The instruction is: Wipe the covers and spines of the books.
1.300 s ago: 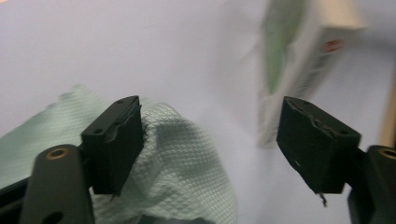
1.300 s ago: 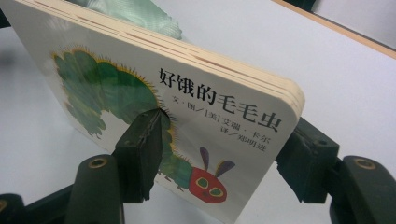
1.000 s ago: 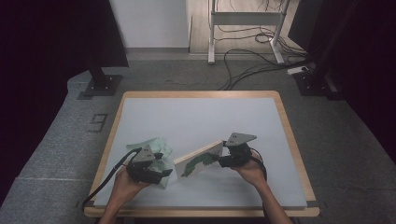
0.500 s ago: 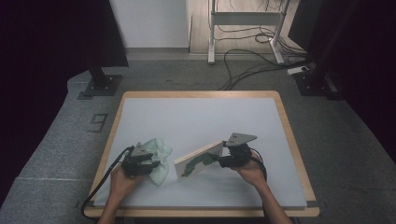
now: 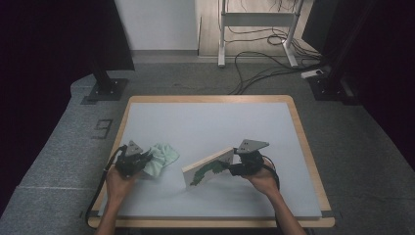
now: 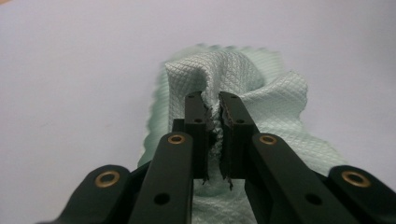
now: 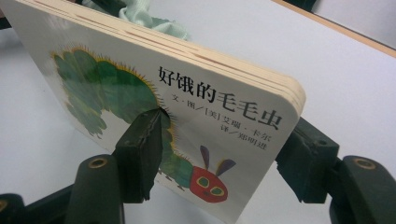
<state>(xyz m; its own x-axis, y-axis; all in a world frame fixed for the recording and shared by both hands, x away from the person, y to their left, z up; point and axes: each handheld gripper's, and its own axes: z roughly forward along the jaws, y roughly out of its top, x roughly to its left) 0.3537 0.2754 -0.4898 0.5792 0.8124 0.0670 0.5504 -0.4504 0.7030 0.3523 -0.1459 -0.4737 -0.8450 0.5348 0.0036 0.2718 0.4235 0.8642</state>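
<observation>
A board book [image 5: 208, 169] with a green caterpillar on its cover stands tilted on its long edge near the table's front. My right gripper [image 5: 240, 166] is shut on its right end. In the right gripper view one jaw presses the book's cover [image 7: 210, 107] and the other sits behind it, with the right gripper [image 7: 229, 128] clamping the book. A crumpled pale green cloth [image 5: 160, 155] lies left of the book, apart from it. My left gripper [image 5: 142, 160] is shut on the cloth's near edge. The left gripper [image 6: 212, 100] pinches a fold of the cloth [image 6: 275, 107].
The white table has a wooden rim [image 5: 210, 98]. On the floor behind it are a black stand base [image 5: 105, 89], a metal frame [image 5: 257, 17], loose cables [image 5: 254, 68] and a power strip [image 5: 313, 73].
My left gripper has drawn the cloth to the left and slightly away from me, off the book. The right gripper and book have stayed put.
</observation>
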